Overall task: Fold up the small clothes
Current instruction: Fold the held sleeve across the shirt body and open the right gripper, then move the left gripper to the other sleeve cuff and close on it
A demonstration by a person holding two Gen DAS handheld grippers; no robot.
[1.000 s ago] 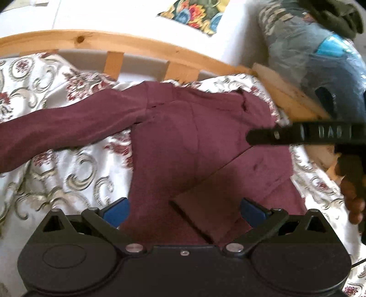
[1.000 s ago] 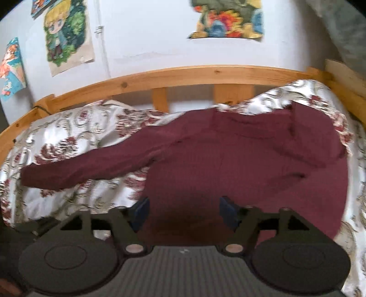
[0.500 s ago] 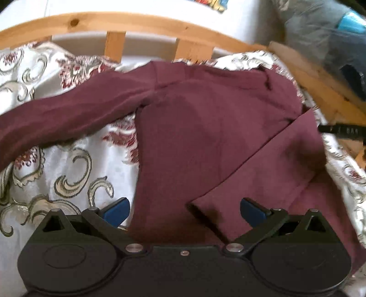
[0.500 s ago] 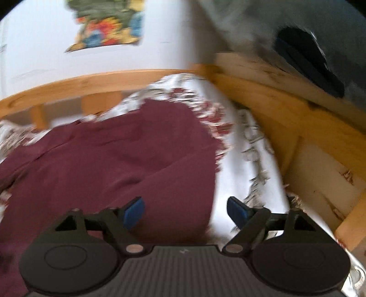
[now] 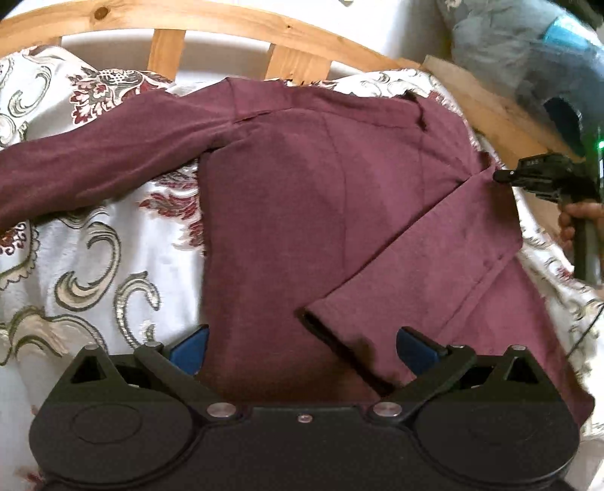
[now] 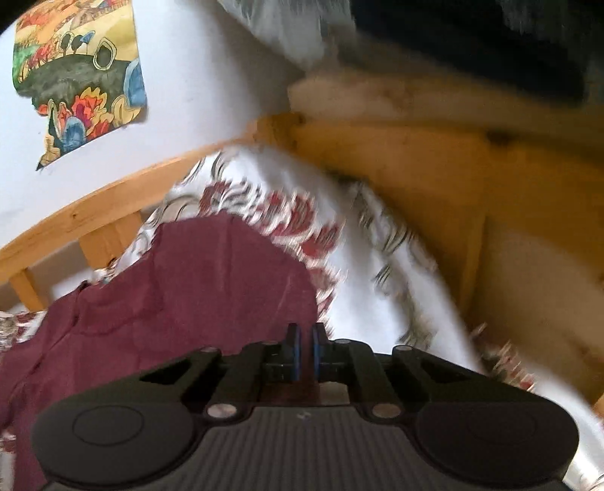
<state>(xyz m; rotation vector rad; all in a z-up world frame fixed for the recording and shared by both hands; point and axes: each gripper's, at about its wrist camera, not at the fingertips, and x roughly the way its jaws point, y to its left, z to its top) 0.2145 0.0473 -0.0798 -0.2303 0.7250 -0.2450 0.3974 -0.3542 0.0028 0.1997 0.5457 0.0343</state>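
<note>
One sleeve (image 5: 415, 264) of the maroon top (image 5: 287, 211) is already folded in: it lies diagonally across the body, its cuff ending between the fingers of the left gripper (image 5: 302, 345). Those fingers stand wide and hold nothing, hovering over the lower body of the top. The other sleeve (image 5: 94, 166) lies stretched out flat, beyond the left finger, over the bedspread (image 5: 94, 257). So the fold looks early: that second sleeve and the doubling of the body are left, as I judge it.

The right gripper (image 6: 304, 349) has its fingers drawn narrow, nearly touching; the top's edge lies right at their tips, but the view is blurred, so whether cloth is pinched I cannot tell. In the left view this gripper (image 5: 506, 175) sits at the shoulder, where the folded sleeve turns.

The top is a soft, matte knit, limp, with faint creases. The bedspread is glossy, white with scrolls and dark red flowers, framed by a pale wooden rail (image 5: 241, 26).
</note>
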